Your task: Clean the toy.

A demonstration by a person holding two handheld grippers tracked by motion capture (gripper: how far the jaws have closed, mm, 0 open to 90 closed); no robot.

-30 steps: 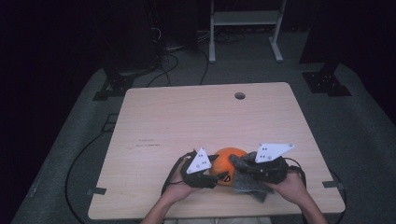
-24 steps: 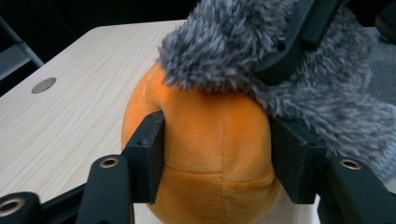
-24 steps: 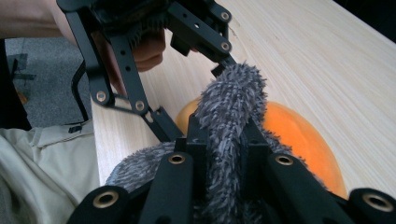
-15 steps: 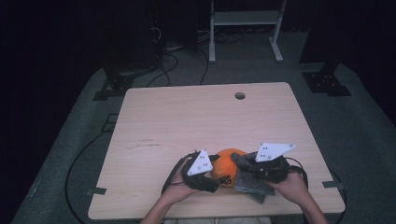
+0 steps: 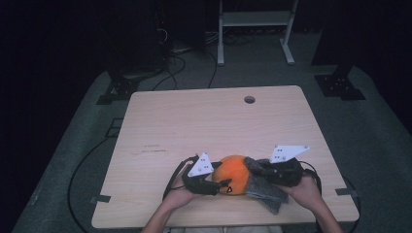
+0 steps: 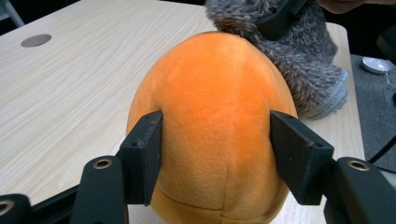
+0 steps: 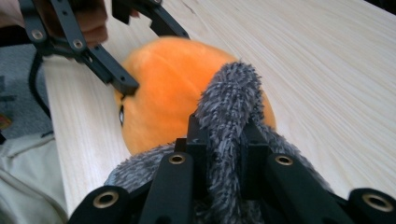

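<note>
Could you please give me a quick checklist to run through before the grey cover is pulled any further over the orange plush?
1. Left gripper jaws flank the orange plush toy, touching its sides: ok.
2. Right gripper pinches the grey furry cover: ok.
3. Cover edge reaches the plush: ok.
4. Plush rests on the wooden table: ok.
5. Cover's opening faces the plush: cannot tell.
</note>
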